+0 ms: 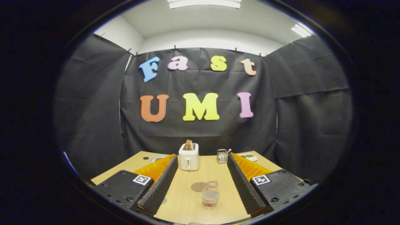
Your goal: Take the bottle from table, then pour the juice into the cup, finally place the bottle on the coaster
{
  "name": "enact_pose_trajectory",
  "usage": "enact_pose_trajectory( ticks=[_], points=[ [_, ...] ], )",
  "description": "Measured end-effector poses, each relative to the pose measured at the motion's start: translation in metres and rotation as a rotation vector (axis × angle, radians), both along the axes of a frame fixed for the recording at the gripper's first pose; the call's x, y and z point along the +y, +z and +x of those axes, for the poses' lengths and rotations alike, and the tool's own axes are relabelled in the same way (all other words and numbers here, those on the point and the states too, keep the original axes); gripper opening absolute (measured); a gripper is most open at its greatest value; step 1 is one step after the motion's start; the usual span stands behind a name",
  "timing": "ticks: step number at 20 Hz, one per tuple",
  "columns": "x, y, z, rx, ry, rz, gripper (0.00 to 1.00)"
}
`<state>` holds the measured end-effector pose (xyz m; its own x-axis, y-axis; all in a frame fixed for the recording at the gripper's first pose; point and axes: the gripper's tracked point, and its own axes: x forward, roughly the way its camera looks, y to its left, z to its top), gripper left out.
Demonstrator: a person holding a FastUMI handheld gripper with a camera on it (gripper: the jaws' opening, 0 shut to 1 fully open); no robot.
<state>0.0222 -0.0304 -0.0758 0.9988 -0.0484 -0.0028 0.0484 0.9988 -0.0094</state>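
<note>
Your bottle (210, 194) stands upright on the bench (218, 175) between the fingers of the gripper (200, 162), nearer the right one but touching neither — its low band of amber juice shows through the glass. The gripper is spread wide, holding nothing. Just left of the bottle and a little farther lies the round brown coaster (198, 187). Beyond the fingertips sit a white toaster (189, 157) and, to its right, a small wire rack (222, 156) — bare wood lies between them and the bottle.
</note>
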Motion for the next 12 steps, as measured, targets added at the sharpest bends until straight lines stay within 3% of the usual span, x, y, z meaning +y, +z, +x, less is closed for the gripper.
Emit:
enact_pose_trajectory(
  ticks=[12],
  points=[
    [-0.013, -0.084, 0.013, 0.034, -0.007, -0.003, 1.00]
  ],
)
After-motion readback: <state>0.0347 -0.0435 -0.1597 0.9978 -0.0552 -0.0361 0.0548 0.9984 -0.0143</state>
